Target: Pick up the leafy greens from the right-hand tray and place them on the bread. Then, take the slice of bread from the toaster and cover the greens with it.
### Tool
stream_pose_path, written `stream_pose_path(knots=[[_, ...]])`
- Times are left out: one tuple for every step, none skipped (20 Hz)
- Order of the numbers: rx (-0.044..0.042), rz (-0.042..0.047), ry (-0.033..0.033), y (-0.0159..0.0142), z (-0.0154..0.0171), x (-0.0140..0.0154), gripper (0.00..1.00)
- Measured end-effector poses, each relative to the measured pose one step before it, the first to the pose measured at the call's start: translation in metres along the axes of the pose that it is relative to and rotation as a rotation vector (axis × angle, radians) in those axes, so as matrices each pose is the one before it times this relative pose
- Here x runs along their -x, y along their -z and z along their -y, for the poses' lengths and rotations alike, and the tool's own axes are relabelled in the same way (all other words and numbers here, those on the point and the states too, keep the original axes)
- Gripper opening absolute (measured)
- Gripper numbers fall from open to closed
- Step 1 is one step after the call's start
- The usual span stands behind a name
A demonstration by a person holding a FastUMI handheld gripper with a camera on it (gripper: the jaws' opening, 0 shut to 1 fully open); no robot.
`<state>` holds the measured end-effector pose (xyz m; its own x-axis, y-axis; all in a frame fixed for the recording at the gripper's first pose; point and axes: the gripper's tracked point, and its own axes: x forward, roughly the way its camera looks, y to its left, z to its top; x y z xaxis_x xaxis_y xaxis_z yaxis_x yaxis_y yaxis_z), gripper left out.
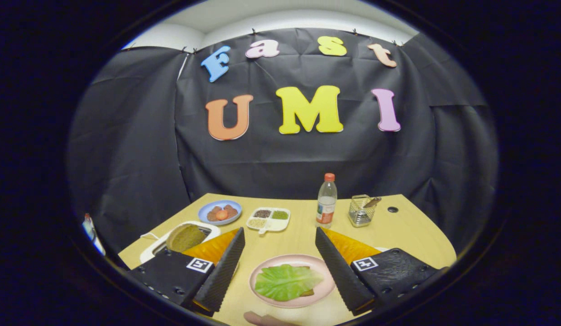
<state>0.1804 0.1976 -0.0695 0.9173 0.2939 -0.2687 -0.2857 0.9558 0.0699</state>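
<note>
- Already in place, the leafy greens (285, 281) lie flat on a slice of bread (309, 293) on the pink plate (262, 268), between the fingers of the gripper (281, 270), whose jaws stand wide apart and hold nothing.
- Beyond the left finger, the second slice of bread (185, 237) sticks up out of the white toaster (150, 251) — by the look of things, the piece left to fetch.
- That slice is judged light, fairly stiff and dry, yet crumbly at the edges; a firm squeeze could dent or tear it.
- Best hold, on this view: the exposed upper part, one finger on each flat face, lifted straight up so it does not catch in the slot.
- Greens beneath look soft and limp — the covering slice should go down gently and level, or the leaf may slide off.
- Farther back on the counter (298, 235) stand a blue plate of food (219, 212), a divided dish (268, 218), a bottle (326, 202) and a wire basket (361, 211), all well apart from the plate.
</note>
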Motion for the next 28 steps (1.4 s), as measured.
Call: stream_pose_path(knots=[[0.01045, 0.00873, -0.00846, -0.008, -0.00941, 0.00392, 0.96], [0.01309, 0.00441, -0.00295, -0.00596, -0.0078, 0.00228, 0.96], [0.01228, 0.00371, -0.00351, -0.00566, -0.00755, 0.00146, 0.96], [0.0047, 0.00225, -0.00322, -0.00517, -0.00915, 0.00054, 0.96], [0.00402, 0.00346, -0.01385, -0.00494, -0.01036, -0.00084, 0.96], [0.00186, 0.0027, -0.00891, -0.00425, -0.00861, -0.00123, 0.96], [0.00381, 0.00032, -0.00335, -0.00302, -0.00755, -0.00141, 0.96], [0.00397, 0.00032, -0.00486, -0.00149, -0.00787, -0.00246, 0.96], [0.00262, -0.00627, -0.00606, 0.00158, -0.0081, -0.00527, 0.96], [-0.00022, -0.01573, -0.00066, 0.00291, -0.00688, -0.00517, 0.96], [-0.00241, -0.01834, -0.00624, 0.00476, -0.00856, -0.00457, 0.96], [-0.00128, -0.01884, -0.01234, 0.00395, -0.00911, -0.00558, 0.96], [-0.00279, -0.0171, -0.00619, 0.00456, -0.00819, -0.00555, 0.96], [-0.00276, -0.01464, -0.00604, 0.00406, -0.00691, -0.00498, 0.96], [-0.00061, -0.0134, -0.00738, 0.00495, -0.00755, -0.00626, 0.96], [0.00172, -0.01745, -0.00593, 0.00545, -0.00779, -0.00543, 0.96], [0.00364, -0.01962, -0.00878, 0.00717, -0.00853, -0.00541, 0.96], [0.0038, -0.01753, -0.00953, 0.00524, -0.00827, -0.00577, 0.96], [0.00548, -0.02018, -0.00582, 0.00644, -0.0078, -0.00534, 0.96], [0.00089, -0.02176, 0.00411, 0.00546, -0.0044, -0.00553, 0.96], [-0.00165, -0.02619, 0.0114, 0.00751, -0.00193, -0.0063, 0.96], [-0.00805, -0.02617, 0.01217, 0.00628, -0.00303, -0.00724, 0.94], [-0.01248, -0.02867, 0.00868, 0.00617, -0.00196, -0.00627, 0.9], [-0.01312, -0.03106, 0.01532, 0.00612, 0.00092, -0.00624, 0.81], [-0.01487, -0.03633, 0.02001, 0.00672, 0.00224, -0.00592, 0.75], [-0.01492, -0.03774, 0.01394, 0.0066, 0.0015, -0.0045, 0.69], [-0.01436, -0.03127, 0.00808, 0.00418, 0.00039, -0.00294, 0.64], [-0.01319, -0.0241, -0.00215, 0.00327, -0.00141, -0.00223, 0.56]])
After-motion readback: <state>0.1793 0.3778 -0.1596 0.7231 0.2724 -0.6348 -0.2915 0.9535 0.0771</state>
